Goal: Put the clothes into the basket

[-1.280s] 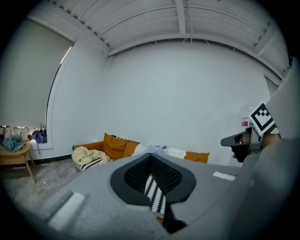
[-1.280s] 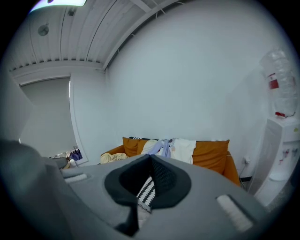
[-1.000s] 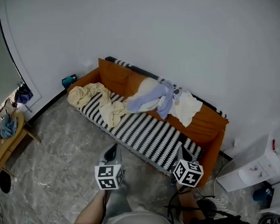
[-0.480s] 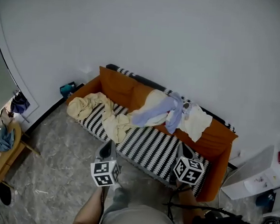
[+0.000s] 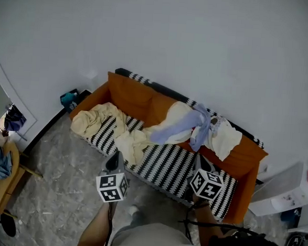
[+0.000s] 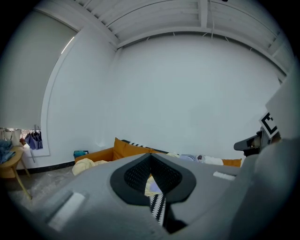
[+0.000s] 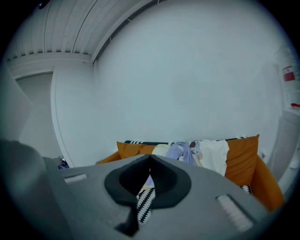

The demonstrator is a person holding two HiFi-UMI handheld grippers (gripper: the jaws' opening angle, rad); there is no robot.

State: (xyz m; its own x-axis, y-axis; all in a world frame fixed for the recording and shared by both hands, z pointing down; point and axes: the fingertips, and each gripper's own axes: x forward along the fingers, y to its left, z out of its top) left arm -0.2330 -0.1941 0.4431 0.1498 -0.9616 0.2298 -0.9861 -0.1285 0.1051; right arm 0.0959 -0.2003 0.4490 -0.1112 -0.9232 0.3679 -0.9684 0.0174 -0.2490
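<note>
Head view: the person stands on the floor facing an orange sofa [image 5: 132, 89], both hands held short of its front edge. The left gripper [image 5: 115, 156] has its jaws pressed together at the tips with nothing between them, as its own view confirms; the right gripper [image 5: 201, 160] is likewise closed and empty. All the clothes lie on the sofa: a cream garment [image 5: 97, 122] heaped at the left end, a lilac garment [image 5: 179, 128] draped down the backrest near the middle, and a white garment [image 5: 225, 141] touching it on the right. A striped cover [image 5: 180, 166] lies under them on the seat. No basket appears in any view, and the task is judged not yet begun. Risks noted: closed jaws would only push the fabric — they must spread first; a deep pinch could catch the striped cover as well; the lilac and white pieces overlap and may drag out together, one dropping to the floor.
</note>
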